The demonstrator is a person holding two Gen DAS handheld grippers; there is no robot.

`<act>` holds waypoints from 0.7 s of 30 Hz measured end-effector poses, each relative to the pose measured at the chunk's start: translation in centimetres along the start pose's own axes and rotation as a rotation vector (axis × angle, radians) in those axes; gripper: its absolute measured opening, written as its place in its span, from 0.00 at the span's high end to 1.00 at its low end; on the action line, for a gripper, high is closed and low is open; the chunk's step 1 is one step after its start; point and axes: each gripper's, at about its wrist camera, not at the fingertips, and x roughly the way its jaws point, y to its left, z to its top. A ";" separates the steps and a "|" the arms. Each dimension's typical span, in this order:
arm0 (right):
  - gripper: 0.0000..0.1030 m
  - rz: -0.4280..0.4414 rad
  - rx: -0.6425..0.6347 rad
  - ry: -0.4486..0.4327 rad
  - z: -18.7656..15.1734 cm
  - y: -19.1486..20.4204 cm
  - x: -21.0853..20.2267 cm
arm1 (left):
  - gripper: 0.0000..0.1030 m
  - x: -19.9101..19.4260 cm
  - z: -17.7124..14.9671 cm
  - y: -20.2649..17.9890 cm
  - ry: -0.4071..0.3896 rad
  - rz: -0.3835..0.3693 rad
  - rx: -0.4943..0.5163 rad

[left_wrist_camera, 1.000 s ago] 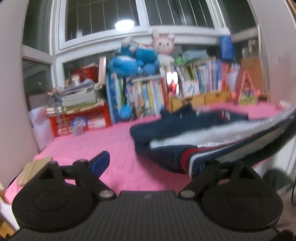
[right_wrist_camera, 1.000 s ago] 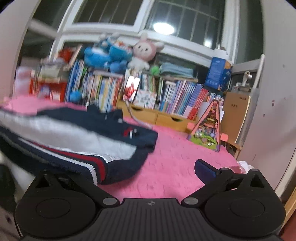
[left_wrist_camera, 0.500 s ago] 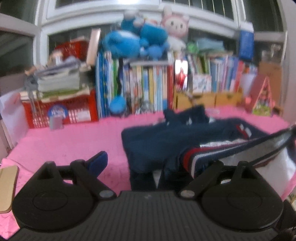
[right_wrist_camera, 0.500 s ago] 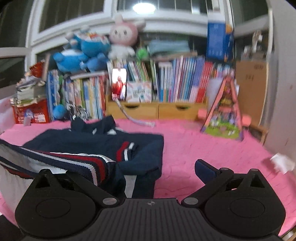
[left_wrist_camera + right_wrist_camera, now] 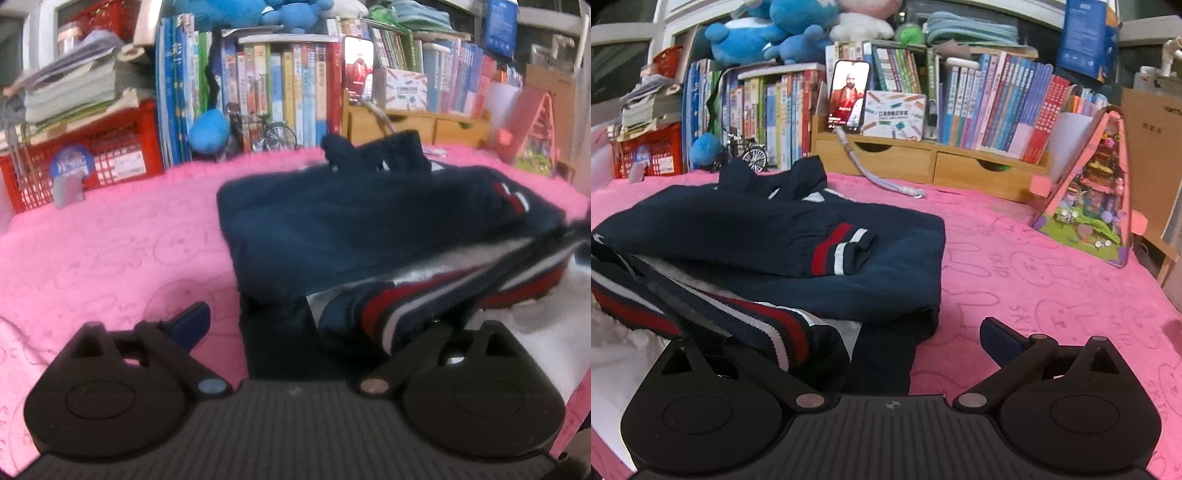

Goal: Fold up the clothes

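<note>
A navy jacket (image 5: 351, 229) (image 5: 775, 229) with red and white stripes lies folded on the pink blanket (image 5: 110, 240) (image 5: 1034, 295). Its striped hem (image 5: 424, 295) (image 5: 757, 325) stretches between the two grippers, just above the jacket body. My left gripper (image 5: 295, 325) has its jaws wide and opening. The hem is draped over its right finger and hides it, while the blue left fingertip (image 5: 192, 321) stands bare. My right gripper (image 5: 886, 332) is open too. Its left finger is under the hem, and its right fingertip (image 5: 997, 338) is bare.
Books fill the shelf behind the bed, with plush toys on top. A red crate (image 5: 92, 162) stands at the left. Wooden drawers (image 5: 923, 166) carry a lit phone (image 5: 849, 96). A triangular toy house (image 5: 1089, 195) stands on the blanket at the right, and a small model bicycle (image 5: 750, 155) near the books.
Both grippers moved forward toward the shelf and sank, carrying the striped hem over the jacket body. The hem, earlier lifted and taut, now hangs low and slack.
</note>
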 end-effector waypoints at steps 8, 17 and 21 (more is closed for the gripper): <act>0.00 0.352 0.286 -0.011 0.5 -4.5 -0.1 | 0.05 -0.1 0.0 1.0 0.007 -0.066 -0.061; 0.00 0.607 0.449 -0.064 0.6 -5.8 -0.4 | 0.00 2.1 -0.9 1.3 0.031 -0.072 -0.134; 0.00 0.589 0.507 -0.079 0.6 -7.1 -1.0 | 0.00 2.2 -1.3 0.5 0.018 -0.046 -0.089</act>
